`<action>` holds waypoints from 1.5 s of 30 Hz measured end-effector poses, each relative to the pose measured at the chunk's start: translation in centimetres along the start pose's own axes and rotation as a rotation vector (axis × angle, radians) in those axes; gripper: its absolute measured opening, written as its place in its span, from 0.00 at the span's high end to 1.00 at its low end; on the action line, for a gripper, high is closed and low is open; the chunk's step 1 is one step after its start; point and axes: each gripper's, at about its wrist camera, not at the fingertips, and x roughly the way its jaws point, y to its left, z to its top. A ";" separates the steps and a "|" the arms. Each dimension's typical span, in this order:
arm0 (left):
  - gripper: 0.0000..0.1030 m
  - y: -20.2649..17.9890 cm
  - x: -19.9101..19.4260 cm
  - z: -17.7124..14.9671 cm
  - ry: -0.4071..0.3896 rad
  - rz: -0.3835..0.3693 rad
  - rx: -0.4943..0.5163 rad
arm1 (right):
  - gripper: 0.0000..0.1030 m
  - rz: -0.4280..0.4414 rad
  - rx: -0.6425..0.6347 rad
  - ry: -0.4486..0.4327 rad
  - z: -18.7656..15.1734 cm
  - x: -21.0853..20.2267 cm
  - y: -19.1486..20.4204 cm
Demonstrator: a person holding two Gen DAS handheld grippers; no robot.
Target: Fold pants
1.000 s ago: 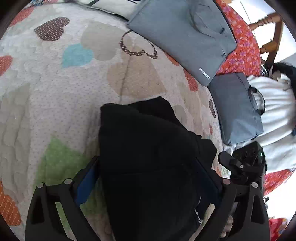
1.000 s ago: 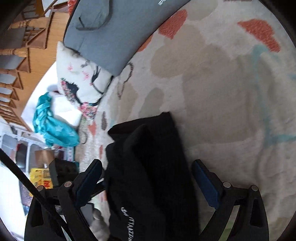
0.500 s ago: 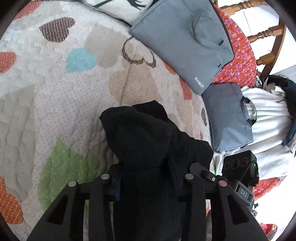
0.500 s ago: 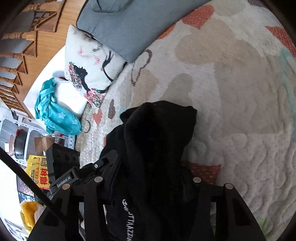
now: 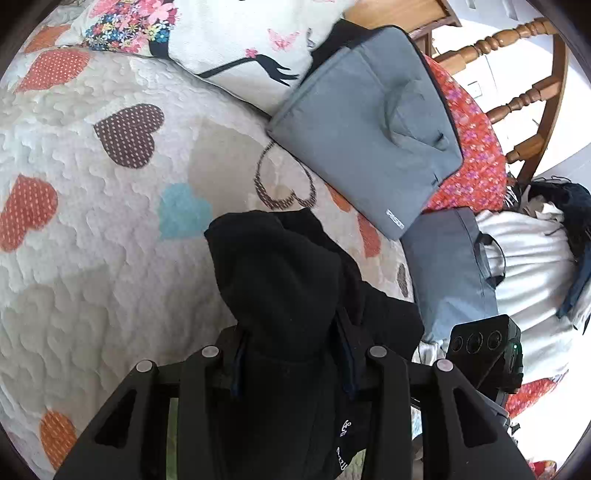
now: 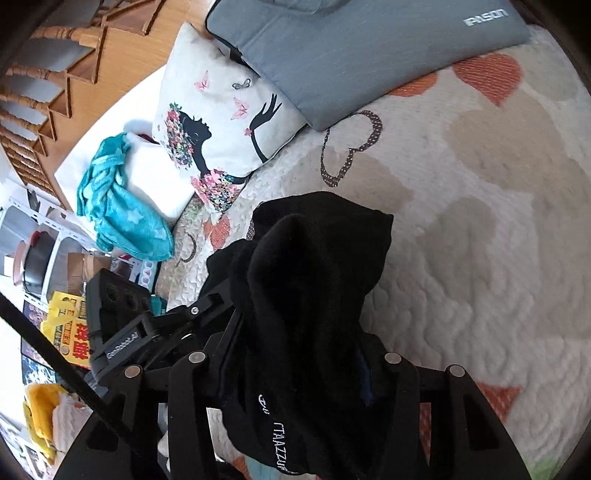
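Black pants [image 5: 280,273] hang bunched over a heart-patterned quilt [image 5: 92,258]. My left gripper [image 5: 291,350] is shut on one thick fold of them, the pads pressing in from both sides. The far end of the fabric still rests on the quilt. In the right wrist view the same black pants [image 6: 314,258], with white lettering near the hem, are pinched in my right gripper [image 6: 303,354], which is shut on them too. The two grippers sit close side by side: the right one's body [image 5: 484,354] shows at the left view's right edge, and the left one's body [image 6: 122,321] at the right view's left.
A large grey laptop bag [image 5: 369,122] and a printed white pillow [image 5: 229,33] lie at the far side of the quilt [image 6: 480,221]. A smaller grey bag [image 5: 450,266] and white clothing [image 5: 532,266] lie to the right. A teal cloth [image 6: 118,206] lies by the pillow [image 6: 221,122].
Both grippers went from wide open around the pants to shut on them. They then rose and moved toward the pillow, pulling the fabric up into a bunched peak.
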 end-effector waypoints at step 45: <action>0.44 5.5 3.2 1.8 0.079 0.109 -0.137 | 0.40 -0.132 0.033 -0.031 2.2 3.3 -3.6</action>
